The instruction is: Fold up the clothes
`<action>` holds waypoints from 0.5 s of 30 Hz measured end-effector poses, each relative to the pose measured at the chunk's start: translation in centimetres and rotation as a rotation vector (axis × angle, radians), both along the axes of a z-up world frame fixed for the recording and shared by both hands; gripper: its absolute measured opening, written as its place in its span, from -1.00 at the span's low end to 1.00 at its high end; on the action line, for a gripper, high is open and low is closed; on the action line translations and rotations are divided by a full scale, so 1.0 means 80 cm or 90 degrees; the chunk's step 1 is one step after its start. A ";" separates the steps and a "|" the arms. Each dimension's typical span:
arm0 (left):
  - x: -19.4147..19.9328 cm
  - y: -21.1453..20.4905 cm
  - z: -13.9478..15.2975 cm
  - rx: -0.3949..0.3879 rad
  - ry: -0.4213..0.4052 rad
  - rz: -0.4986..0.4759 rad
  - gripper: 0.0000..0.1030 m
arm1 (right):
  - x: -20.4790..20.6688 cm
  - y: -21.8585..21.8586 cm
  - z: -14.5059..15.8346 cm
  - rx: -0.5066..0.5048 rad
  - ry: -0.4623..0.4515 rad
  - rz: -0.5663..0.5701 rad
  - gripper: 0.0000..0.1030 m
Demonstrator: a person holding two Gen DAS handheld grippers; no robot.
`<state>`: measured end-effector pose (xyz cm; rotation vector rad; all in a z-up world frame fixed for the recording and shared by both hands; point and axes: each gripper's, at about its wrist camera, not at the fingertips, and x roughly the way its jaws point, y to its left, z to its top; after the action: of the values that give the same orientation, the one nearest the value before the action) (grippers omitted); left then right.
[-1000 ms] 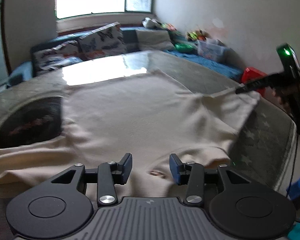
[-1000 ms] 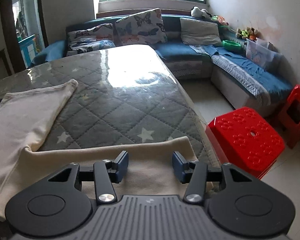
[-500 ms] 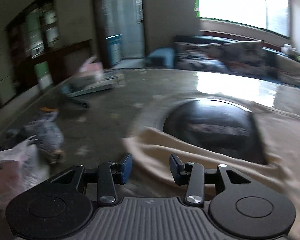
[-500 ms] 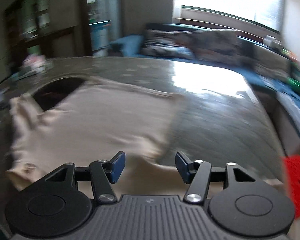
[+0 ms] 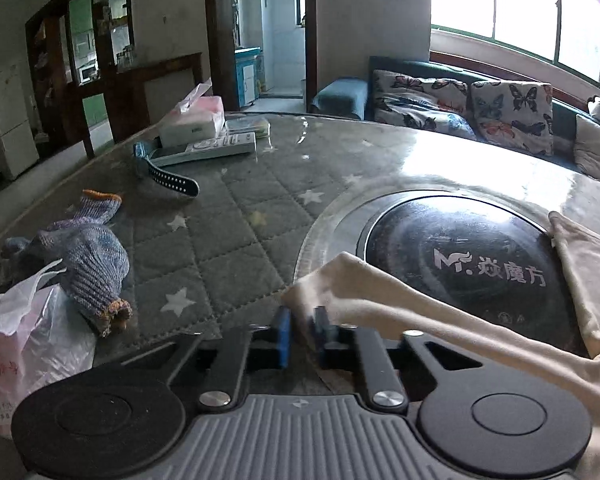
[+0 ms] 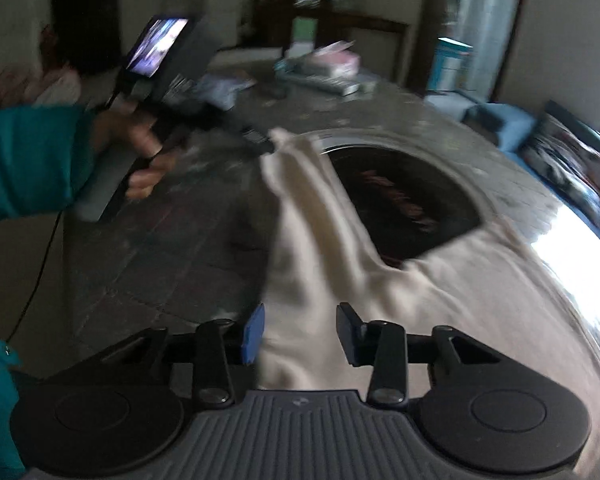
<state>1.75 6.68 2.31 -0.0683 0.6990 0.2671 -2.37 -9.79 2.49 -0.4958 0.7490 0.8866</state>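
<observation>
A cream shirt (image 5: 428, 312) lies on the quilted grey table cover, its sleeve stretched across the black round cooktop (image 5: 460, 264). My left gripper (image 5: 302, 334) is shut on the sleeve's end near the cooktop's left rim. The right wrist view, blurred, shows the same shirt (image 6: 440, 300) with the left gripper (image 6: 260, 140) pinching the sleeve tip at upper left. My right gripper (image 6: 300, 334) is open, its fingers either side of the shirt's near edge.
A knitted blue glove (image 5: 88, 264) and a plastic bag (image 5: 24, 332) lie left of the left gripper. A watch strap (image 5: 168, 178), remote (image 5: 208, 150) and tissue box (image 5: 196, 116) sit at the far left. A sofa with butterfly cushions (image 5: 460, 104) stands behind.
Both grippers swung left along the shirt. The left gripper closed on the sleeve end. The right gripper moved from the shirt's right side to its near edge, still open.
</observation>
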 end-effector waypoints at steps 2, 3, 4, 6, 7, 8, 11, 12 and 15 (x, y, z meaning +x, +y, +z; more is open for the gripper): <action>0.000 0.003 0.001 -0.006 -0.004 -0.001 -0.87 | -0.002 0.014 -0.009 -0.016 0.008 0.017 -0.40; 0.001 0.003 0.002 -0.009 -0.008 -0.002 -0.89 | -0.002 0.018 -0.014 -0.022 0.013 0.022 -0.45; 0.001 0.004 0.004 -0.009 -0.013 -0.004 -0.90 | -0.003 0.022 -0.018 -0.029 0.019 0.027 -0.47; 0.001 0.002 0.008 -0.004 -0.022 -0.009 -0.91 | -0.003 0.027 -0.025 -0.040 0.024 0.029 -0.62; 0.001 0.002 0.011 -0.001 -0.027 -0.011 -0.91 | -0.004 0.025 -0.026 -0.039 0.026 0.027 -0.65; 0.002 0.002 0.014 0.000 -0.033 -0.013 -0.92 | -0.005 0.024 -0.026 -0.037 0.028 0.028 -0.84; 0.004 0.001 0.025 0.005 -0.056 -0.020 -0.92 | -0.005 0.021 -0.019 -0.030 0.030 0.027 -0.90; 0.005 0.000 0.029 0.005 -0.066 -0.024 -0.92 | -0.006 0.018 -0.017 -0.022 0.036 0.032 -0.90; 0.007 0.000 0.035 0.008 -0.080 -0.030 -0.92 | -0.011 0.014 -0.017 -0.026 0.043 0.051 -0.90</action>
<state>2.29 6.65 5.09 -0.0556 0.5735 0.2198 -3.25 -8.69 1.14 -0.5378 0.8141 0.9683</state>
